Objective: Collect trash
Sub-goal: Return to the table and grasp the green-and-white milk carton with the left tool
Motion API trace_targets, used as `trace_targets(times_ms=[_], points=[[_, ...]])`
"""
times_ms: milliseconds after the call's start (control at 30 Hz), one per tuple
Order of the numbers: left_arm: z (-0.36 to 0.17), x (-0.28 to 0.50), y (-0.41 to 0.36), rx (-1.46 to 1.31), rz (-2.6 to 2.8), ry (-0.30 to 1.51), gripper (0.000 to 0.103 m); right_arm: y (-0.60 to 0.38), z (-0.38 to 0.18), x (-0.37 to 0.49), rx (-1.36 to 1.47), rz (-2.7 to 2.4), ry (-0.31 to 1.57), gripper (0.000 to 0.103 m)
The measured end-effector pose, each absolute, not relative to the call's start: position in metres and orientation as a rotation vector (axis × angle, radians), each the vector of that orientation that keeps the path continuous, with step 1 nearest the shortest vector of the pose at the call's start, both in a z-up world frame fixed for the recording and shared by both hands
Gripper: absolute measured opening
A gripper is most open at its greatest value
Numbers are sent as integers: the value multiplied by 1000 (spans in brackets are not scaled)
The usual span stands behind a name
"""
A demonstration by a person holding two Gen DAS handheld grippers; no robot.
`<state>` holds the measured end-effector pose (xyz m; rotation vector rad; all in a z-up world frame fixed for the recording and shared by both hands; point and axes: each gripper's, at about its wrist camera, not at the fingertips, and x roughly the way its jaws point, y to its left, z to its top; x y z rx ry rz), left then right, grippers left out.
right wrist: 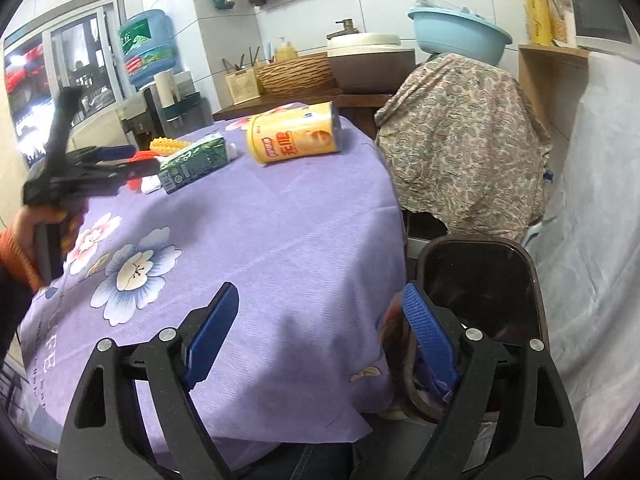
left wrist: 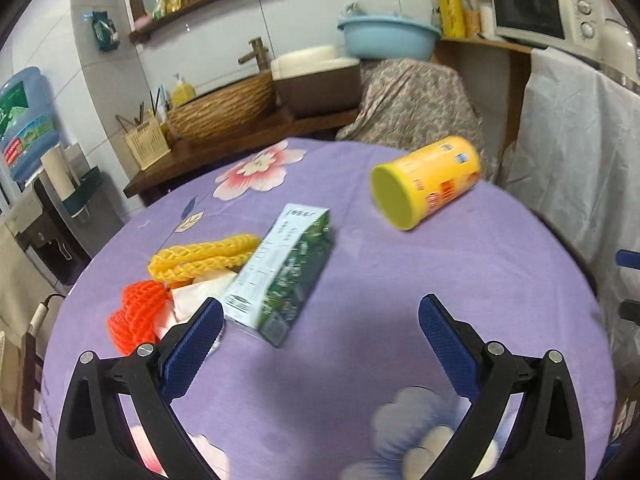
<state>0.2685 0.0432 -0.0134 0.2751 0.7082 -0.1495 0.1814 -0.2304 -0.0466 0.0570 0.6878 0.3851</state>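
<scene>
On the purple flowered tablecloth [left wrist: 360,280] lie a green and white carton [left wrist: 286,276], a yellow canister [left wrist: 426,182] on its side, a yellow foam net [left wrist: 204,256], an orange foam net [left wrist: 138,316] and white crumpled paper [left wrist: 196,294]. My left gripper [left wrist: 320,332] is open and empty, just short of the carton. It also shows in the right wrist view [right wrist: 92,168]. My right gripper [right wrist: 320,320] is open and empty over the table's near right edge. The carton [right wrist: 192,164] and canister [right wrist: 294,138] lie far ahead of it.
A dark trash bin [right wrist: 480,280] stands on the floor right of the table, beside the right finger. A chair draped in patterned cloth [right wrist: 460,140] stands behind it. A counter with a wicker basket [left wrist: 224,108] and blue basin [left wrist: 388,36] is beyond the table.
</scene>
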Motion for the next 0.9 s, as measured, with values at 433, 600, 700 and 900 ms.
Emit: trace_targets(times_ms=[433,600,700,900], points=[[-44,338,46,417,-125,878,73,-216,-27,199,-60,405,679,84],[-50,345,48,437,-105,904,64,-194,-20,217,-158,459,676,84],[-46,336,50,413,-125,884,57,-179,-17,234,-194,498,690,84],[-37,303,56,330,-175,834,55,-160,-6,282,-226,535,689,84]])
